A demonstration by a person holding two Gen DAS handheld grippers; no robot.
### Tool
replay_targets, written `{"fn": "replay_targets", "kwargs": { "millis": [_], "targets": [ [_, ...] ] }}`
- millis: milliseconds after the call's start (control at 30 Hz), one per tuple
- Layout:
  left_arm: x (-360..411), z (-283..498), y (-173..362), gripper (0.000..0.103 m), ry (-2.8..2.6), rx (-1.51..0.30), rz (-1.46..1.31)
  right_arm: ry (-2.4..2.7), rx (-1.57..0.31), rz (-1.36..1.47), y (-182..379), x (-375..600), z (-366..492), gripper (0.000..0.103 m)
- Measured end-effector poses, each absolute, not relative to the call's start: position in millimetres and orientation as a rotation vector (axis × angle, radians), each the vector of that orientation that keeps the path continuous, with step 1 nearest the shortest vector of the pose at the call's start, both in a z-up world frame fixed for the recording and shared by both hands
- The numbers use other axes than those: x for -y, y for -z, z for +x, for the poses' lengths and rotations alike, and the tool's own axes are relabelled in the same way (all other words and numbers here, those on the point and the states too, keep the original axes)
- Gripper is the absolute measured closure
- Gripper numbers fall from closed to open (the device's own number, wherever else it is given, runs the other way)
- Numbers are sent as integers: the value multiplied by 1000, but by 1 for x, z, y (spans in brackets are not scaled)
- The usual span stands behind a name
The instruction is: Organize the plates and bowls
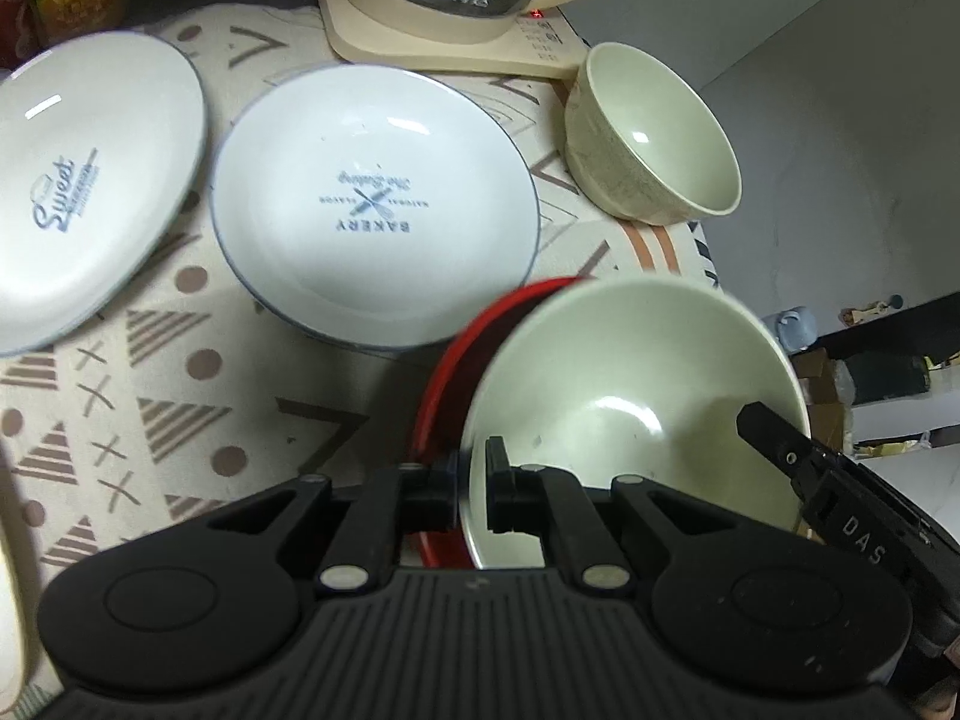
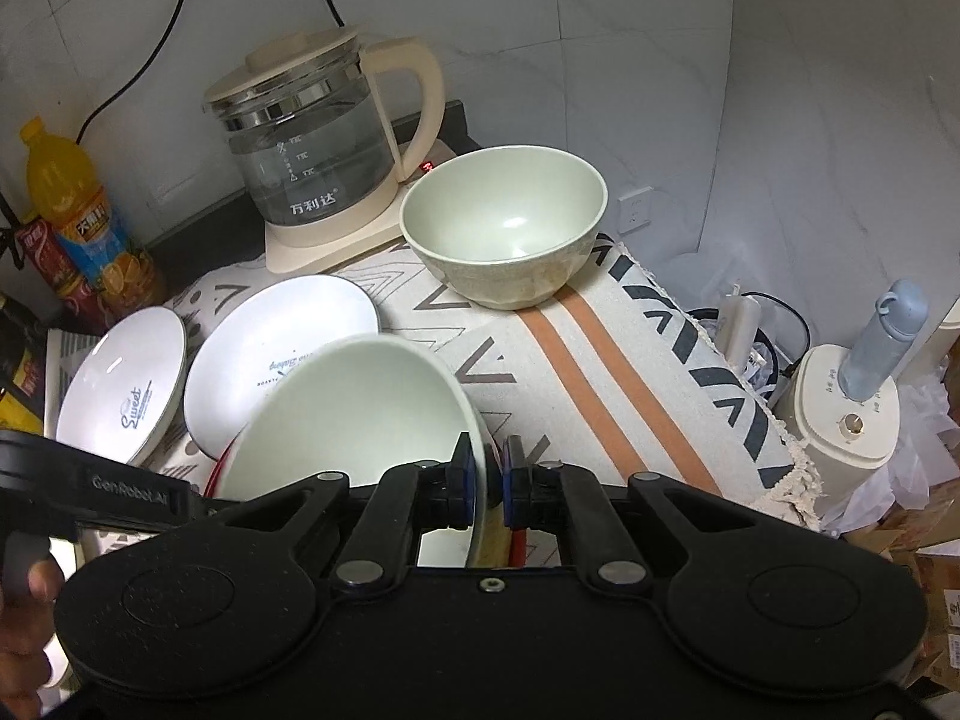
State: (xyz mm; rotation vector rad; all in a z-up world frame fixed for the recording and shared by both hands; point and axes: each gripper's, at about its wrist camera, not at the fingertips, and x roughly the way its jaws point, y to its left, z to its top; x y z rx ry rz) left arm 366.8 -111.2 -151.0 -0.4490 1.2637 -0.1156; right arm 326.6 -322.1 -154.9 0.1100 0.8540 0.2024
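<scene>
Item in hand: pale green bowl (image 1: 630,396), tilted, carried above a red dish (image 1: 444,372) whose rim shows beneath it; whether the two touch cannot be told. Left gripper (image 1: 471,492) pinches the bowl's near rim, one finger inside and one outside. Right gripper (image 2: 487,480) pinches the opposite rim the same way, fingers pressed onto the wall.

Second green bowl (image 2: 504,228): upright on the patterned cloth of the surface (image 2: 600,372), by the far edge, just beside the kettle base (image 2: 336,240); not yet stacked.

"BAKERY" plate (image 1: 372,204): flat on the cloth, near the held bowl.

"Sweet" plate (image 1: 90,180): beside the first, their rims close or overlapping; not stacked.

Progress, as judged: early to middle. One bowl is being set onto or into the red dish. Remaining: gather the other bowl with it and pile the two plates.

Surroundings: juice bottle (image 2: 78,216) and cans at the far left; small appliance (image 2: 846,414) off the surface's right edge.
</scene>
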Motion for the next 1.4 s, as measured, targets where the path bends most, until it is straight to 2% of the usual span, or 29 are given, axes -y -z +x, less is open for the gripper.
{"fn": "replay_targets", "kwargs": {
  "millis": [233, 300, 333, 433, 467, 800, 1067, 1400],
  "targets": [
    [102, 366, 132, 94, 123, -1248, -456, -209, -862, 100, 159, 320, 327, 94],
    [100, 364, 125, 90, 117, -1236, -453, -212, -856, 76, 159, 317, 326, 94],
    [100, 364, 121, 86, 111, -1228, -449, -215, -853, 70, 159, 316, 325, 94],
    [99, 364, 116, 63, 85, -1210, -438, -220, -850, 59, 159, 316, 326, 94],
    [100, 364, 118, 58, 78, -1207, -432, -220, -850, 58, 159, 316, 326, 94],
    [111, 365, 149, 57, 40, -1273, -404, -221, -861, 28, 163, 317, 328, 94],
    [105, 367, 155, 57, -1, -1273, -382, -228, -893, 56, 170, 326, 329, 93],
    [107, 366, 142, 57, -29, -1253, -342, -283, -926, 149, 172, 344, 336, 82]
  ]
}}
